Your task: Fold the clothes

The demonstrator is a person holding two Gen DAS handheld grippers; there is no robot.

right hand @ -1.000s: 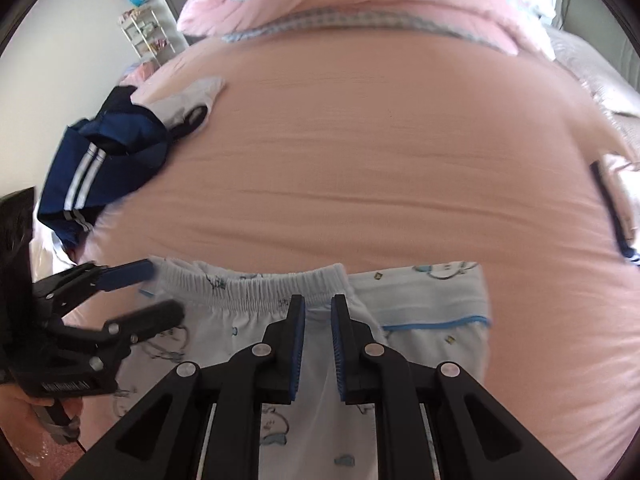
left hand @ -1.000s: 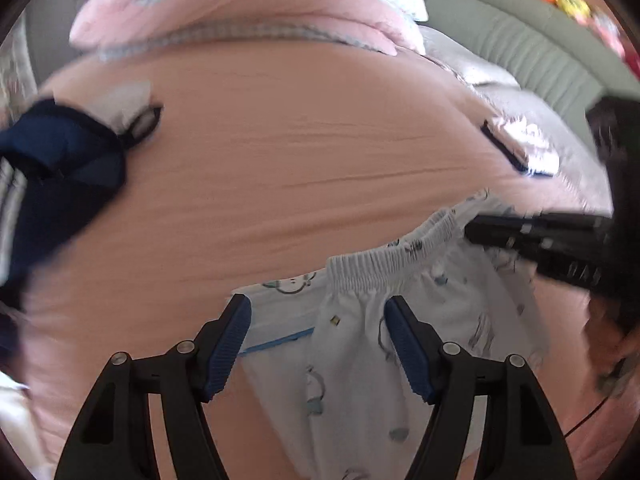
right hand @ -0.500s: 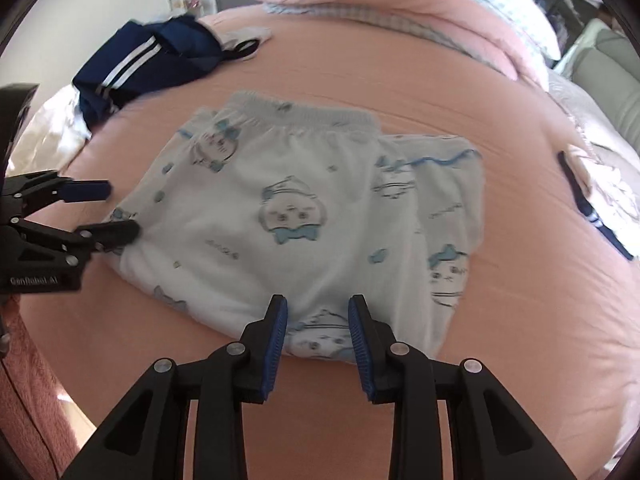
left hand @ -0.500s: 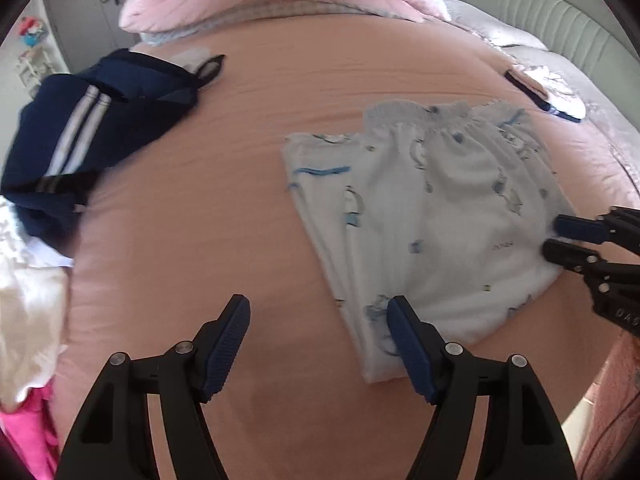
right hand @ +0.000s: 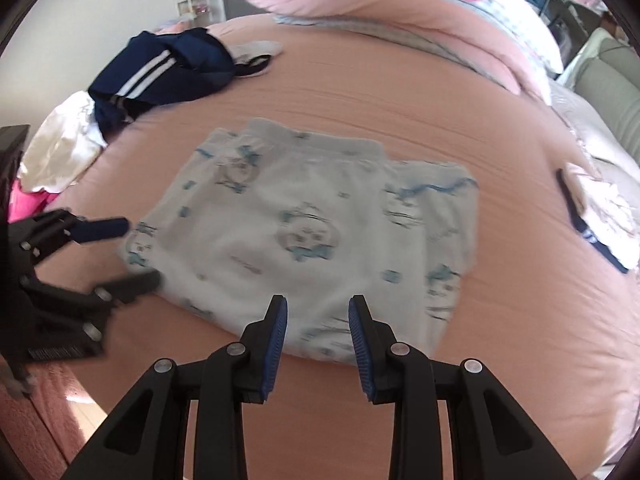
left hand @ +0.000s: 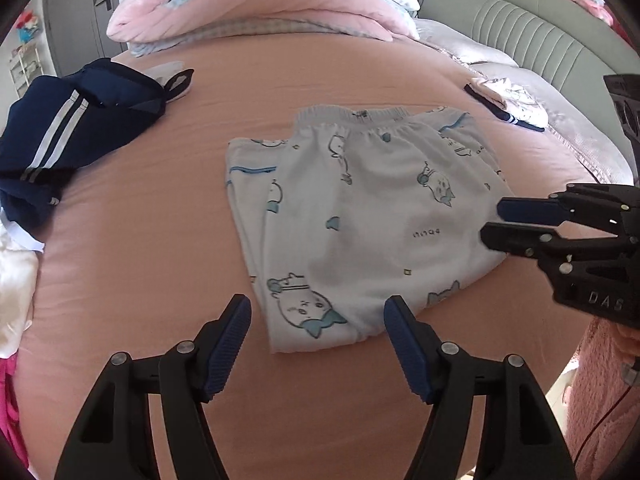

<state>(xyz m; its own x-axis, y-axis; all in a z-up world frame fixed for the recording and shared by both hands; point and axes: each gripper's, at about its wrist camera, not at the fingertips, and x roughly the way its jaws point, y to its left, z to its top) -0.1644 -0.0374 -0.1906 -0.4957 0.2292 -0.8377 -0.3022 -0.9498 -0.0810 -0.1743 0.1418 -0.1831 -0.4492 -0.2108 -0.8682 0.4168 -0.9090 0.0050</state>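
Note:
White pyjama pants [left hand: 360, 216] with a blue cartoon print lie folded flat on the pink bed sheet [left hand: 160, 264], waistband at the far side. My left gripper [left hand: 316, 308] is open above the fold's near left corner and touches nothing. My right gripper [right hand: 318, 308] has its jaws partly apart over the near edge of the pants [right hand: 304, 224], with nothing pressed between the pads. In each view the other tool shows from the side: the right gripper [left hand: 490, 220] at the pants' right edge, the left gripper [right hand: 140, 252] at their left edge.
A navy garment with white stripes [left hand: 68, 128] lies at the far left, with white and pink clothes [left hand: 12, 280] below it. A folded white piece with navy trim [left hand: 508, 104] sits far right. Pink quilts [left hand: 256, 8] are piled at the back. The bed's near edge is close.
Both grippers have drawn back from the waistband to the near edge of the pants. The right gripper has opened and let go of the waistband. The pants now lie flat.

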